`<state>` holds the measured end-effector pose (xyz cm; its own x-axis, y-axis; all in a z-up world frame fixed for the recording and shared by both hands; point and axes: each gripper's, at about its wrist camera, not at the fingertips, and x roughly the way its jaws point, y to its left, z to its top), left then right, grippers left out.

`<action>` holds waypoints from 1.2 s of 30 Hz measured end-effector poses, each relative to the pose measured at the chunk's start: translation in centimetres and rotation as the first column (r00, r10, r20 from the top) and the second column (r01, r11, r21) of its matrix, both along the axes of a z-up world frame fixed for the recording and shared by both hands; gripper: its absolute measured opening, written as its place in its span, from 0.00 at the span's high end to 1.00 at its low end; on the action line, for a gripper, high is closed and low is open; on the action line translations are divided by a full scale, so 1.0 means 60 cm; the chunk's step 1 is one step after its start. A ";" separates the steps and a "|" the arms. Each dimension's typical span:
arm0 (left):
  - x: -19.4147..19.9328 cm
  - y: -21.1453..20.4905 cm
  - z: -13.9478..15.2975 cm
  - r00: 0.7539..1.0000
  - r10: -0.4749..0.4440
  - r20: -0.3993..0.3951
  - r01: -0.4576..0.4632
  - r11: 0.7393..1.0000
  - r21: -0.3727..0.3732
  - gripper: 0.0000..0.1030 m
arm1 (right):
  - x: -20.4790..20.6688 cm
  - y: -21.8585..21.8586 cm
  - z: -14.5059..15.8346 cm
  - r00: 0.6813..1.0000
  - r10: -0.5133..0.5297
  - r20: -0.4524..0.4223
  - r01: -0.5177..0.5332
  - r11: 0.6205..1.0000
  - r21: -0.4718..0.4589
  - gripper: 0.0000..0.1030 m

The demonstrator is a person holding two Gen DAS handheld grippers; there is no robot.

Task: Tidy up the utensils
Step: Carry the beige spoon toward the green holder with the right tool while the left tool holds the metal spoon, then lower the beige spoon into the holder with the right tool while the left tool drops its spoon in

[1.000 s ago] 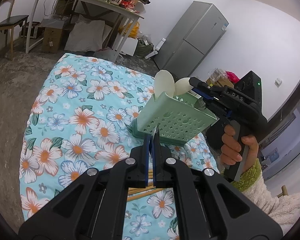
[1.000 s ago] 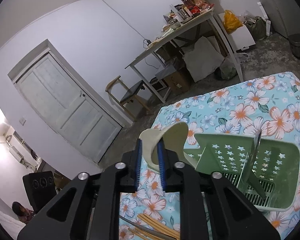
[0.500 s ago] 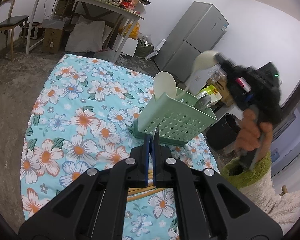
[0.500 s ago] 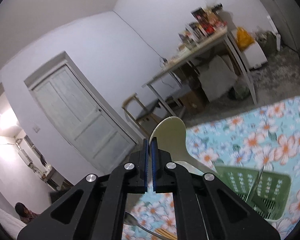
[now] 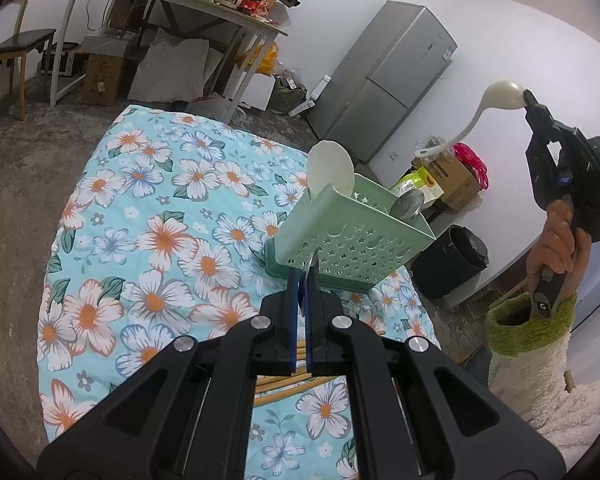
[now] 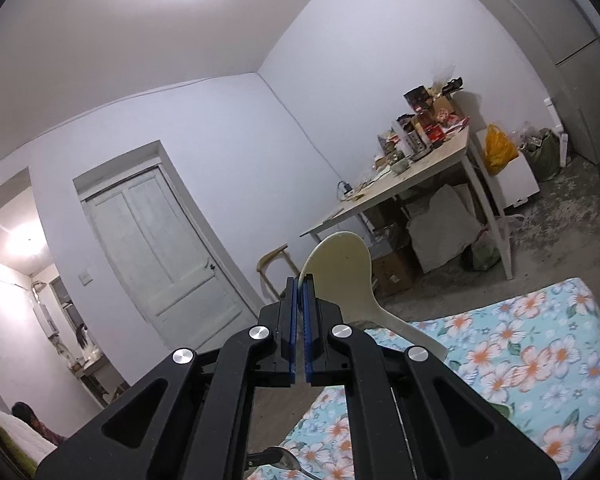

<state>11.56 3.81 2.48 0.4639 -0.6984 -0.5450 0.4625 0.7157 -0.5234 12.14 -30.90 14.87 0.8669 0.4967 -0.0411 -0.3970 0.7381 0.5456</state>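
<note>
Above and to the right of the green caddy [image 5: 352, 240], the right gripper [image 5: 529, 101] holds a cream ladle [image 5: 500, 96] by the edge of its bowl, fingers [image 6: 309, 312] pressed narrowly onto that rim with no gap showing. The ladle's long axis runs from the bowl down and leftward toward the caddy, its handle end hanging free, well apart from the caddy's open top. In the right wrist view the same bowl [image 6: 340, 272] stands just beyond the fingertips, the handle sloping away to the lower right over the floral cloth [image 5: 148, 208].

The caddy stands on that cloth; a cream spatula [image 5: 330, 168] rises from its far left compartment and a metal spoon [image 5: 410, 204] shows at its right end. The left gripper [image 5: 302, 280] sits just in front of the caddy's perforated front wall, fingers closed on a thin metal piece whose identity cannot be told. Wooden chopsticks [image 5: 288, 380] lie on the cloth on the near side of the caddy, partly hidden beneath that gripper.

Judgement: the right hand is the one that decides the coming move. To seat the ladle, its handle tip would have to come over a compartment and then descend, so the slanted axis probably needs swinging toward upright first.
</note>
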 end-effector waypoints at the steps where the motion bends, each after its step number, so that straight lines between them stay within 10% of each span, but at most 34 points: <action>1: 0.000 0.000 0.000 1.000 0.000 -0.001 0.000 1.000 0.000 0.99 | -0.005 -0.004 -0.002 1.000 -0.009 -0.003 0.009 1.000 -0.002 0.97; 36: 0.000 -0.010 0.004 1.000 -0.008 0.014 0.007 1.000 0.012 0.99 | 0.033 -0.063 -0.220 0.939 -0.086 -0.334 0.115 0.991 0.068 0.93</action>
<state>11.56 3.22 2.72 0.4664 -0.6952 -0.5470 0.4751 0.7185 -0.5080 14.11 -34.70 1.66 0.8579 0.4215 -0.2940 -0.1103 0.7098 0.6957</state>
